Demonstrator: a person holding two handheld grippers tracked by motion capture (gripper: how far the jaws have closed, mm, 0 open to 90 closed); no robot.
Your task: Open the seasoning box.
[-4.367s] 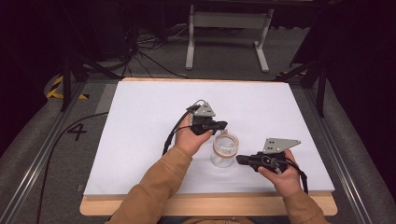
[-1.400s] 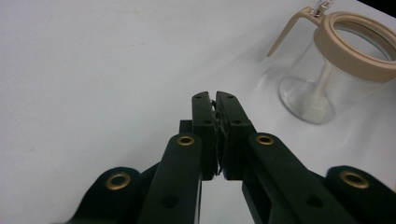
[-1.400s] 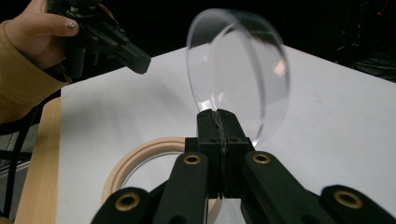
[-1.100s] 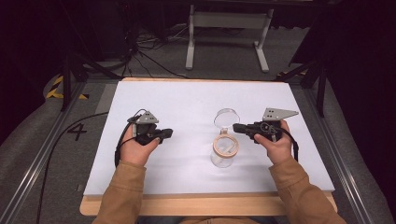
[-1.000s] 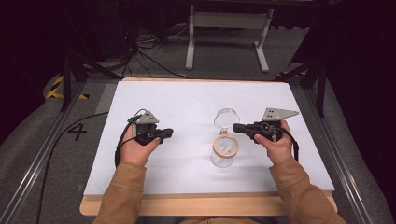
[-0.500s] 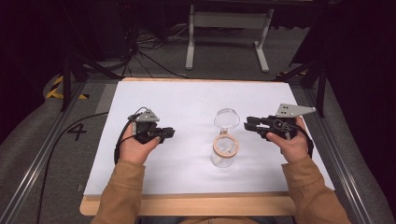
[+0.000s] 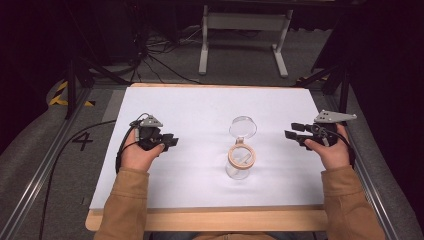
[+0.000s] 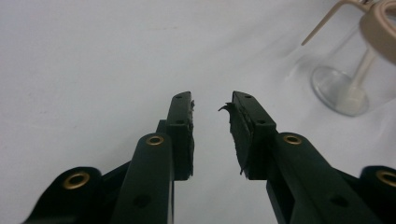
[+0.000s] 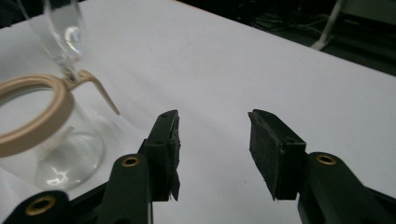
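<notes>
A clear glass jar with a tan ring around its mouth stands upright mid-table, its hinged glass lid swung open behind it. My left gripper rests to the jar's left, well apart from it. Its jaws have just been opening and nothing is between them. My right gripper sits to the jar's right, also apart; its jaws have just been opening wide and are empty. The left gripper view has its jaws over bare cloth, the jar up right. The right gripper view has open jaws and the jar at left.
A white sheet covers the table, whose wooden front edge lies near the person. A metal stand and cables sit on the floor beyond the far edge. Aluminium rails run along both sides.
The right gripper has let go of the open lid and drawn back to the right, its jaws spreading. The left gripper stayed in place and its jaws parted.
</notes>
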